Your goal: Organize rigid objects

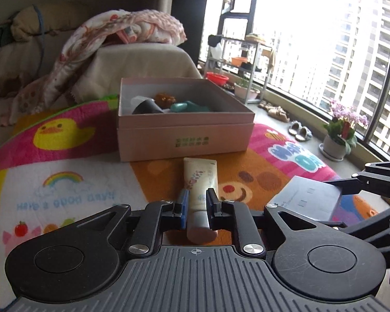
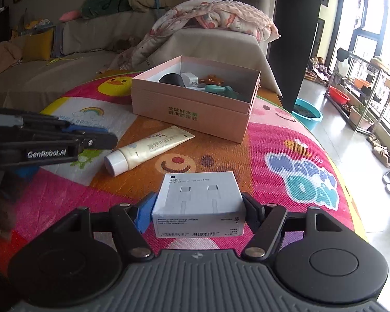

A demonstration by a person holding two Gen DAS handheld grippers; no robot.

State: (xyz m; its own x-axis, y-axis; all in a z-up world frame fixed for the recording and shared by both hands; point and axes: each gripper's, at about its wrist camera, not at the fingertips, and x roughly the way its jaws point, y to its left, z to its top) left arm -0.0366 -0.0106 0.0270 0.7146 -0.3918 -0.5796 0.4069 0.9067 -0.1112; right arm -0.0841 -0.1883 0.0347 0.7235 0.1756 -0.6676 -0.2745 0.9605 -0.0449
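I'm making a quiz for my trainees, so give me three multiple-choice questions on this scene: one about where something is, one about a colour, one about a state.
1. Where does the cream plastic squeeze tube lie?
A. inside the box
B. on the colourful play mat in front of the box
C. on the sofa

2. What colour is the open cardboard box?
A. pale pink
B. dark green
C. black

3. What is the state of the right tool?
A. wide open over bare mat
B. out of view
C. its fingers sit at both sides of the white rectangular cable carton

Answers:
1 B, the tube rests on the play mat, its crimped end toward the box and the left tool around its cap end.
2 A, the box walls are pale pink.
3 C, the carton fills the gap between the two fingers.
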